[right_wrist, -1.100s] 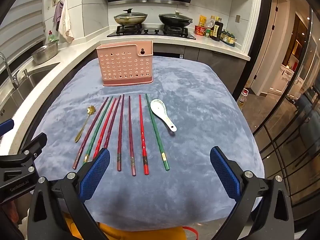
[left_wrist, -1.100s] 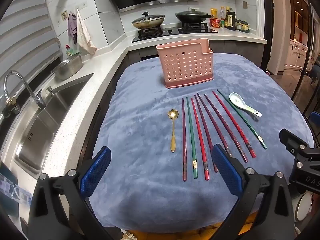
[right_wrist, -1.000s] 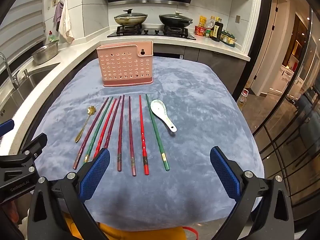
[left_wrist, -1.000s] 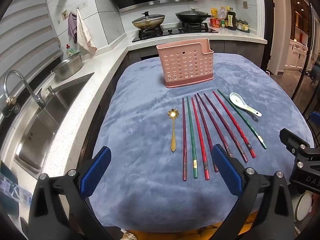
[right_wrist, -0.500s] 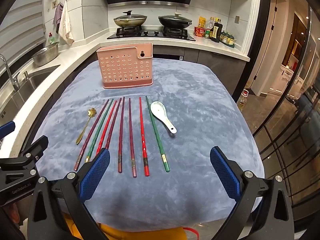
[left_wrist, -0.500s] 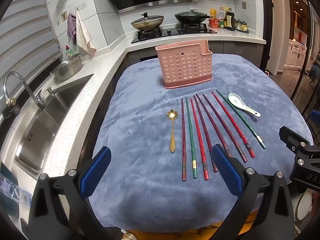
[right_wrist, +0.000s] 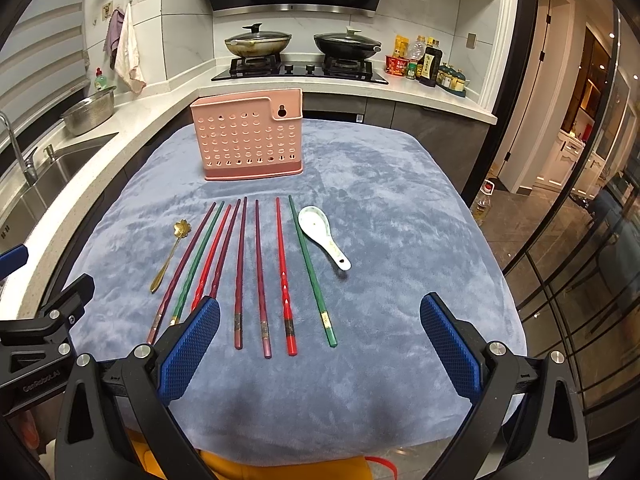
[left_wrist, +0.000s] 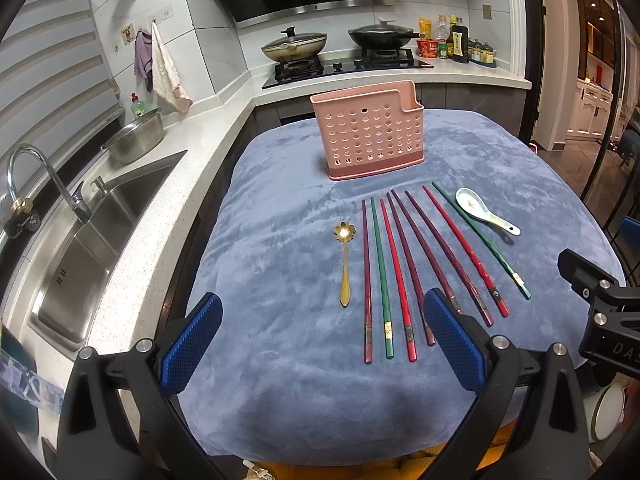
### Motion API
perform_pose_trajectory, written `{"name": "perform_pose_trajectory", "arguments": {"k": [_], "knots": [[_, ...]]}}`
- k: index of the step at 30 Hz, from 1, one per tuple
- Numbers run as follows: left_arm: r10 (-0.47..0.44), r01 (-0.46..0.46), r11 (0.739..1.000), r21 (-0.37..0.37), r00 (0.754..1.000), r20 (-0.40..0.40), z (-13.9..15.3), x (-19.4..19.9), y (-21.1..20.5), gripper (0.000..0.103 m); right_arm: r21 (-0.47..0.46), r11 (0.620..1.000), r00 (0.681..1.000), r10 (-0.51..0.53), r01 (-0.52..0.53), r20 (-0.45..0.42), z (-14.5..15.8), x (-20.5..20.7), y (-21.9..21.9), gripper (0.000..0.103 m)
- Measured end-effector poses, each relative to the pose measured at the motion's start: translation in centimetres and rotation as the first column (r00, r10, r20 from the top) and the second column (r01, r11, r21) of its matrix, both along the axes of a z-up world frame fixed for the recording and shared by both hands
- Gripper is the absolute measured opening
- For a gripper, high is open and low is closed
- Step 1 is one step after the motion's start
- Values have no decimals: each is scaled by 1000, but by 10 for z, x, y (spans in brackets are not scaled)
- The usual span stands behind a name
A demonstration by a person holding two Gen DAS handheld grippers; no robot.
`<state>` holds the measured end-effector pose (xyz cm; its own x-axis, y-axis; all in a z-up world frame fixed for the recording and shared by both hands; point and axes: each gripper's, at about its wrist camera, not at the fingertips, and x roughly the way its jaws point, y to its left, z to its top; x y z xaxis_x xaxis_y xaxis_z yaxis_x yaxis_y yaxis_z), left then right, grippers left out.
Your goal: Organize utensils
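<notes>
Left claw (left_wrist: 318, 340): jaws spread wide, holding nothing, hovering above the near edge of the bench (left_wrist: 280, 400).
Right claw (right_wrist: 320, 342): likewise wide open and empty, poised over the near edge, beside the left one.
Chopsticks (left_wrist: 404, 272): eight of them in maroon, green and red, fanned out on the blue cloth just ahead of both claws; the handle ends sit nearest the left claw's right finger (left_wrist: 450, 334) and the right claw's left finger (right_wrist: 190, 344).
Gold spoon (left_wrist: 345, 264): flower-shaped bowl, lying ahead of the left claw, just left of the chopstick row.
Ceramic soup spoon (right_wrist: 323, 236): white, ahead of the right claw, just beside the outermost green chopstick (right_wrist: 313, 272).
Pink utensil holder (right_wrist: 249, 140): perforated, standing upright well beyond the chopsticks, apparently empty, so nothing looks sorted yet.
Risk, grip: the sticks are thin and lie flat in plush fabric; a claw closing too high would likely slide off, too low would pinch the cloth.
Risk, neighbours: the left four lie close together, so one pinch could catch two or scatter them.
Risk, holder: it looks light; a stick jabbed against its wall could tip it.
Risk, spoon: the ceramic one is probably slippery and could chip if dropped.
</notes>
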<state>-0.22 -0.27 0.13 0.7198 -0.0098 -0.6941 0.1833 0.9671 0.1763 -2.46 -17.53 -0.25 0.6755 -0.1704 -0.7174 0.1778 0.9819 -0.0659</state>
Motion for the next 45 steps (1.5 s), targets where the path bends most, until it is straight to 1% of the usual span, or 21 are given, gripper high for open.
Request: {"name": "perform_pose_trajectory", "arguments": {"k": [16,25,45], "knots": [[-5,5,1000,-1,1000,1,3,1,-1,96,-4,1000,1000,2,-2,3,-1,0,3,96],[-27,26,999,-19,1000,-2,3,1,-1,96,-5,1000,1000,2,-2,2,-1,0,4,96],[-26,26,999,-19,1000,-4,2,1,-1,96,-15,1000,1000,-7,7,5,-4,1,6,96]]}}
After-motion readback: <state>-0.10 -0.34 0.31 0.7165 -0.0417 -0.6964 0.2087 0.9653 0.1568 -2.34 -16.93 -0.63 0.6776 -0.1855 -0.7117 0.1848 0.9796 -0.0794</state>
